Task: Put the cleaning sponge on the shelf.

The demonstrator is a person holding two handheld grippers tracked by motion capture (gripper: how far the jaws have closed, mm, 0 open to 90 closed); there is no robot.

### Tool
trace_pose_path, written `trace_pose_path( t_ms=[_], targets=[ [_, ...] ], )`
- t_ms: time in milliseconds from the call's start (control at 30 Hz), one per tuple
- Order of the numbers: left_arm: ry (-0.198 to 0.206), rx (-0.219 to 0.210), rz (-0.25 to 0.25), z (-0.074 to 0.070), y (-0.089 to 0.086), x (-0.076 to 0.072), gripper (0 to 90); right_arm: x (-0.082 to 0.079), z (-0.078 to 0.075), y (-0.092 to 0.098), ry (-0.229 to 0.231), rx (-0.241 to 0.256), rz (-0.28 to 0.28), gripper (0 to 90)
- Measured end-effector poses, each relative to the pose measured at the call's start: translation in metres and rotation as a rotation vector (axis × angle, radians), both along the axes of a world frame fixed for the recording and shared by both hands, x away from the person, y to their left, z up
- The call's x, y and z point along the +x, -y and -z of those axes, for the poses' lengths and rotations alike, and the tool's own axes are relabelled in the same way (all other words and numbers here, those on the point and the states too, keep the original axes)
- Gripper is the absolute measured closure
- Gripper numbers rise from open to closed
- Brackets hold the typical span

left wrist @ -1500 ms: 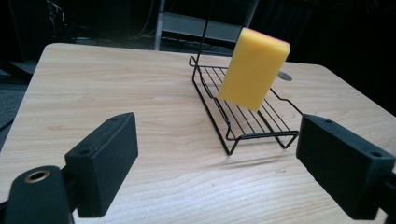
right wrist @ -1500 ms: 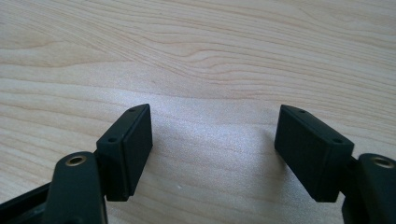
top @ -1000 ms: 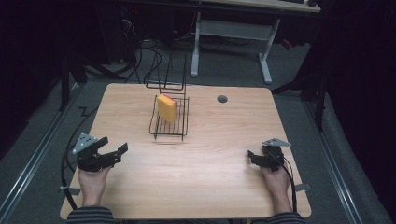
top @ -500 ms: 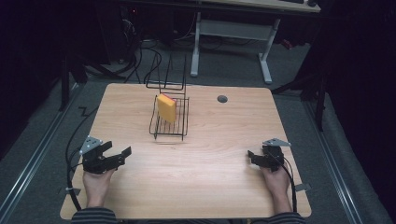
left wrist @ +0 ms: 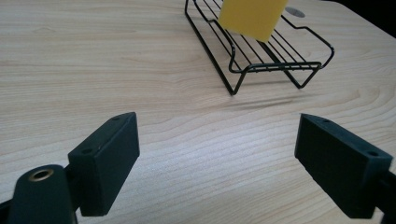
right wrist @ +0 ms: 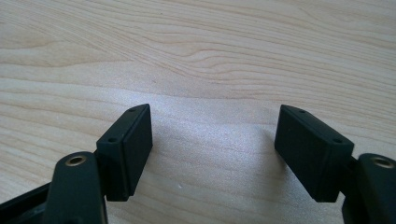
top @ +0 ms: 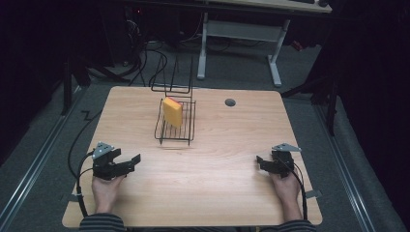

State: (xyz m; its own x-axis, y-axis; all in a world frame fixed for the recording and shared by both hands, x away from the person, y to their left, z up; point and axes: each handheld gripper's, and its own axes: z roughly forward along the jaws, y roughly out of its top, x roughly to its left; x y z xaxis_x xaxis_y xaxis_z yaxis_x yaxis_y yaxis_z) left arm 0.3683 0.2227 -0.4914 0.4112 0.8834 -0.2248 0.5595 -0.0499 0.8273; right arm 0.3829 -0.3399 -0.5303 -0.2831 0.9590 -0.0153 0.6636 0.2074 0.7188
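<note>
Jaws on both grippers stand wide apart with nothing between them. In the high view the left gripper point(top: 126, 163) sits near the table's point(top: 217, 193) front left corner, held in the person's left hand point(top: 105, 189), its jaws aimed across the wood toward the rack point(top: 175, 126). The right gripper point(top: 261, 163) sits near the front right edge, held in the right hand point(top: 285, 184), its jaws turned toward the middle of the table. A cable trails from each gripper back over the table edge. The rack, of black wire, stands on the far half of the table, left of centre and well apart from both grippers. A yellow sponge point(top: 172, 111) stands on edge inside it, leaning against the raised wires at its far end. In the left gripper view the left gripper point(left wrist: 217, 149) looks low over bare wood at the near end of the rack point(left wrist: 261, 56), with the lower part of the sponge point(left wrist: 252, 18) above it at the top of that view. In the right gripper view the right gripper point(right wrist: 212, 144) shows bare wood grain between its jaws. A small dark round hole point(top: 230, 102) lies in the table to the right of the rack, near the far edge.
</note>
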Motion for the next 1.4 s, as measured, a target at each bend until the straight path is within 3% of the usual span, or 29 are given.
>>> trace_pose_path(
  t_ms=[1400],
  targets=[
    [-0.101, 0.187, -0.03, 0.038, 0.022, 0.036, 14.8, 0.0, 0.0, 0.0, 0.001, -0.003, -0.003, 28.1]
  ],
)
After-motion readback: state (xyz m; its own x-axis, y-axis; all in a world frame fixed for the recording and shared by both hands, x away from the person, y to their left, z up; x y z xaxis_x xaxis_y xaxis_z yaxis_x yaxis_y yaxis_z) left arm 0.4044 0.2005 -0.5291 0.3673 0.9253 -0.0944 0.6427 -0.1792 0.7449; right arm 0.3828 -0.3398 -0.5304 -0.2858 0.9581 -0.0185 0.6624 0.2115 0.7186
